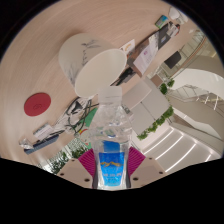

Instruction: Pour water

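**Bottle held tilted between the tongs**

Magenta pads (88,160) line the inner faces of the two fingers, and a clear plastic water bottle (112,150) sits clamped between them. Both pads press against its sides, so the tongs (112,165) are clenched on the bottle. A blue label (111,165) with some orange and white print wraps the bottle's body right at the fingers. Above the label the plastic is clear and ribbed, narrowing toward the neck, which points away from the tongs and up into the scene. Whether a cap is on, and how much water is inside, cannot be told from this view.

Beyond the bottle the whole room appears steeply tilted. A white round table (103,68) lies well ahead of the fingers, with a white chair (72,50) just beside it. Farther off to the left of the tongs is a red round disc (38,102) on a pale surface. Green plants (160,122) run in a row to the right, past the bottle's neck.
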A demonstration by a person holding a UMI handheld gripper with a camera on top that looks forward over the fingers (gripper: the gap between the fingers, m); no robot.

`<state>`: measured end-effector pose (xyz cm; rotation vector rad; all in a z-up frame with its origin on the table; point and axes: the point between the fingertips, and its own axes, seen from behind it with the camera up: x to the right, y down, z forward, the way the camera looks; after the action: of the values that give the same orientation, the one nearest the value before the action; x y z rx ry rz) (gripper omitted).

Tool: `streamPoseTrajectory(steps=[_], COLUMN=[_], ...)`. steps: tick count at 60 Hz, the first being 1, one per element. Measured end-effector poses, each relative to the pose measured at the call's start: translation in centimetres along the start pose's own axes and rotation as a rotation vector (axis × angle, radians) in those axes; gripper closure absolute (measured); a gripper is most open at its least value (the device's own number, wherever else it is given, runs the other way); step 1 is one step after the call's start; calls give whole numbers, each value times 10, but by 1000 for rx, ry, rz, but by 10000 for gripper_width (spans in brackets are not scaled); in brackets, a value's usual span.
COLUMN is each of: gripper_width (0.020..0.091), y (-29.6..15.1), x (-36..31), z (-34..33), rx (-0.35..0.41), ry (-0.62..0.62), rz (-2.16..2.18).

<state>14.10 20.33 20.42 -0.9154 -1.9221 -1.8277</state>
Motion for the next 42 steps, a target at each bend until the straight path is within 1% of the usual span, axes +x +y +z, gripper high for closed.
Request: streamPoseTrajectory(steps=[3, 4, 5, 11, 13, 14, 15, 19, 20, 21, 25, 27, 29, 30, 32, 33, 34, 37, 39, 40, 42], gripper_width=[736, 751, 736, 736, 737, 737, 736, 738, 737, 736, 728, 720, 711, 705, 698, 699, 699, 699, 698, 698, 699], y=[-2, -3, -3, -1, -1, 1, 3, 34, 44, 55, 84, 90, 84, 87, 86, 80, 82, 71, 35, 46, 32], x=[-1, -1, 0, 3, 9, 12, 20, 52, 58, 66, 83, 81, 72, 70, 63, 61, 53, 30, -3, 4, -13], z=[1, 1, 1, 3, 5, 0, 7, 6, -5, -11, -7, -15, -14, -23, -15, -23, -10, 0, -9, -2, -1], rx=[6, 6, 6, 14, 22, 15, 26, -26, -67, -68, -39, -25, 24, 32, 58, 63, 79, 95, 113, 117, 144], ry=[-22, -25, -26, -44, -52, -33, -50, -36, 6, 41, 48, 53, 53, 68, 39, 77, 29, -8, 8, -46, -57], rz=[-13, -17, -21, 46, 166, 255, 334, 781, 919, 1030, 1466, 1661, 1802, 1895, 2012, 2083, 2099, 2175, 2246, 2229, 2270])
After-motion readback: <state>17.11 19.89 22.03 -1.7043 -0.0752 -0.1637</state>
